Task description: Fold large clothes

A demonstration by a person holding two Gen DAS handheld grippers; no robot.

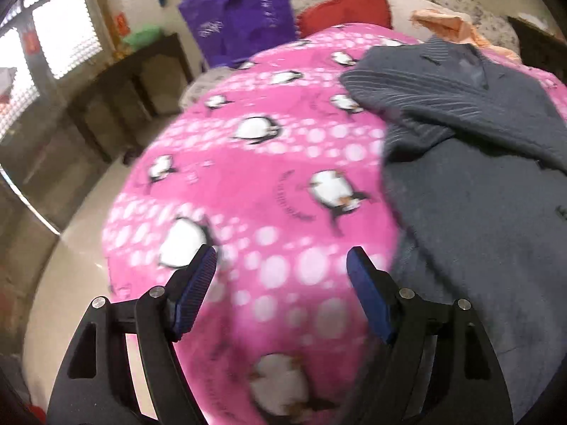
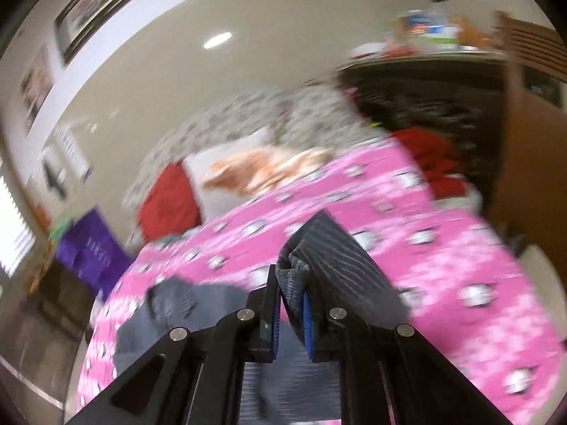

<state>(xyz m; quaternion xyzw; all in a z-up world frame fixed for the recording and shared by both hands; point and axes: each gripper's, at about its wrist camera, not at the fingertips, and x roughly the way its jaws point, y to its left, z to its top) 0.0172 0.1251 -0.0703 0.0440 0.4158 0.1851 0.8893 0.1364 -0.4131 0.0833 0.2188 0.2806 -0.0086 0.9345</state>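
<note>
A large grey pinstriped jacket lies on a pink penguin-print blanket that covers a bed. Its collar is at the far end and one sleeve lies folded across it. My left gripper is open and empty, above the blanket just left of the jacket's near edge. My right gripper is shut on a fold of the grey jacket and holds it lifted above the blanket. More of the jacket lies lower left in the right wrist view.
A red cushion, a white pillow and an orange cloth lie at the head of the bed. A purple bag stands beside the bed. A dark wooden cabinet stands by the window. Pale floor is at left.
</note>
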